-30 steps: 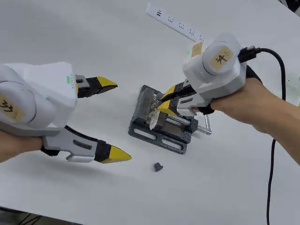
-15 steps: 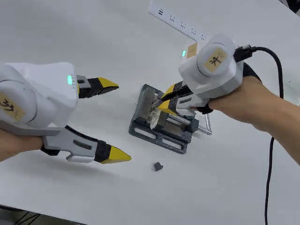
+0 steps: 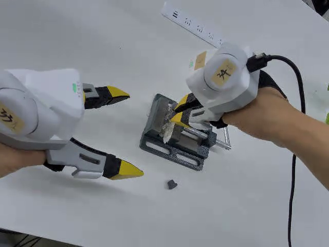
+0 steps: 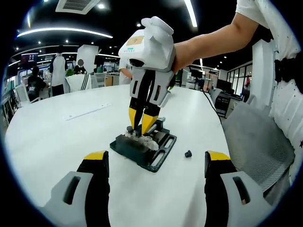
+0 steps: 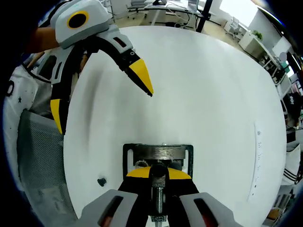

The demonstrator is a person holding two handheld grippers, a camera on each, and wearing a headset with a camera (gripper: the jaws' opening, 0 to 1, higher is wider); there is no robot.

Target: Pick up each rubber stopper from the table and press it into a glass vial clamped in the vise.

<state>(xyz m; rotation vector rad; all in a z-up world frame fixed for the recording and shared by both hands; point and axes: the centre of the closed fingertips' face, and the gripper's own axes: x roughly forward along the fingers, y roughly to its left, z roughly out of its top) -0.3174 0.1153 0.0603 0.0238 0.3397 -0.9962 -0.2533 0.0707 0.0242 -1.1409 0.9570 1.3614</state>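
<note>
Leaning further over the vise (image 3: 169, 149), right gripper (image 3: 174, 114) is working at the vials (image 3: 167, 123), jaws together on what I cannot tell; left gripper (image 3: 126, 132) is hovering agape, one rubber stopper (image 3: 172, 183) lying unpicked on the table.

Your right claw (image 3: 172, 116) sits low on the top of the vise (image 3: 169, 151) with its jaws nearly together. With your hand behind it, it blocks any approach from above or from the right. The vise's left side and near edge are open. Bare table (image 3: 77, 36) lies between the vise and your left claw (image 3: 135, 135), whose jaws stand wide apart. One loose stopper (image 3: 172, 183) lies near the vise's front edge, with free table all around it. The power strip (image 3: 193, 23) lies well beyond the vise. The cable (image 3: 294, 154) hangs down the right side, beside your forearm.
</note>
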